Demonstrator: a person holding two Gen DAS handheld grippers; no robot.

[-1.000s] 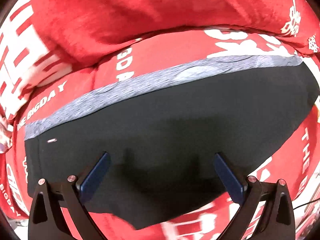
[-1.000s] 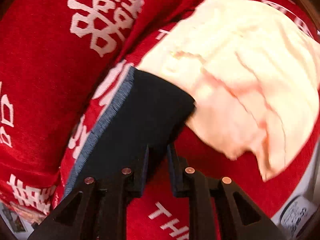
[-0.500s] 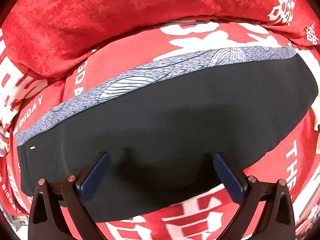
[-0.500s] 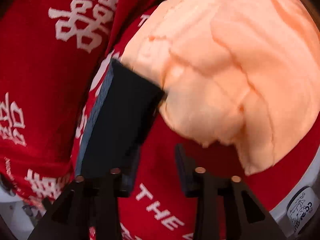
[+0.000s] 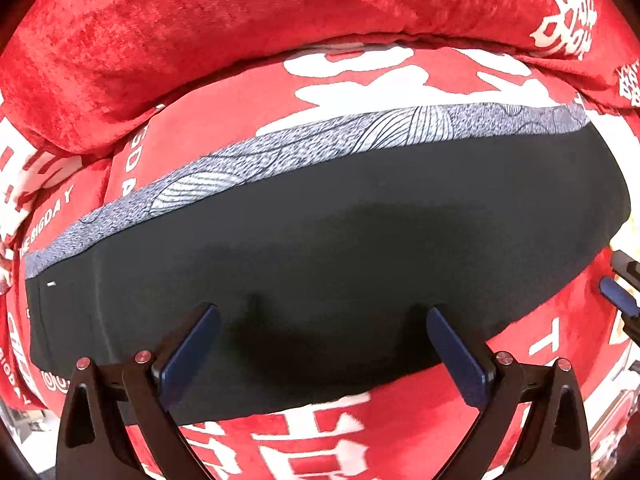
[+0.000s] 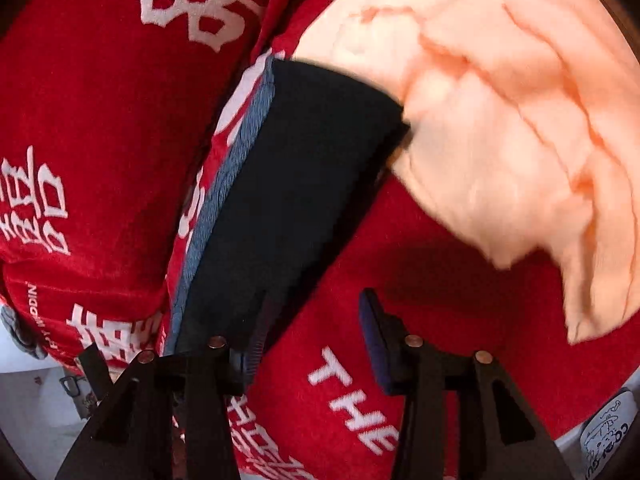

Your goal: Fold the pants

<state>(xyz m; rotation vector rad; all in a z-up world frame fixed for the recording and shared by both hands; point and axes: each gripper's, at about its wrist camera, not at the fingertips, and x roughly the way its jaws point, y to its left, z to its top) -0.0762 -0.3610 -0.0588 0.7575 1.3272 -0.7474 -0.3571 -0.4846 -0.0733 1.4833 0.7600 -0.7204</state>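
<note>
Landmark: folded black fabric pants with grey patterned waistband, lying flat on red plush cover with white lettering.

Left wrist view: red plush cushion sits behind the waistband side of the pants. Left gripper hovers over the near edge of the pants, blue-padded fingers spread wide, nothing between them. At the right end of the pants, part of the right gripper shows.

Right wrist view: pants seen end-on, waistband edge on the left. Right gripper spread apart; left finger beside or on the pants' near corner, contact unclear. Crumpled peach fleece cloth touches the far right corner of the pants.
</note>
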